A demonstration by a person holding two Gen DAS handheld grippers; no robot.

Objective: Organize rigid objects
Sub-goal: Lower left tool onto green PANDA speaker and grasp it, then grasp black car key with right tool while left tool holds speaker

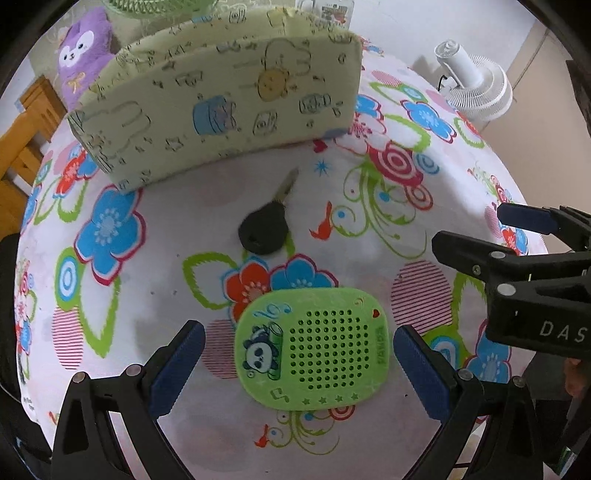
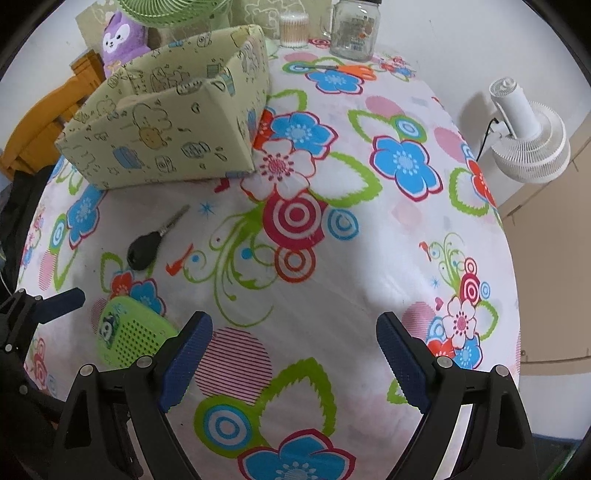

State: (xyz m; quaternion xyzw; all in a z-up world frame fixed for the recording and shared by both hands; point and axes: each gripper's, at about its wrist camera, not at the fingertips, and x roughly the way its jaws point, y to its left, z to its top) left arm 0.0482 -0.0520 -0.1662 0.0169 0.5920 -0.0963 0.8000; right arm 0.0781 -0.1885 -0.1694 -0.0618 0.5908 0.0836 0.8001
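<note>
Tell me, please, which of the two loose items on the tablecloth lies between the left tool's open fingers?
The green panda case; it lies between the left tool fingers, while the black car key lies farther off, nearer the box.

Left tool (image 1: 299, 363) and right tool (image 2: 294, 360) — both wide, tipped downward

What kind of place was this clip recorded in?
Probably a home, likely a living or dining room: a table under a flowered tablecloth, a purple plush toy at the back, a small white fan beside the wall, and a glass jar.
</note>
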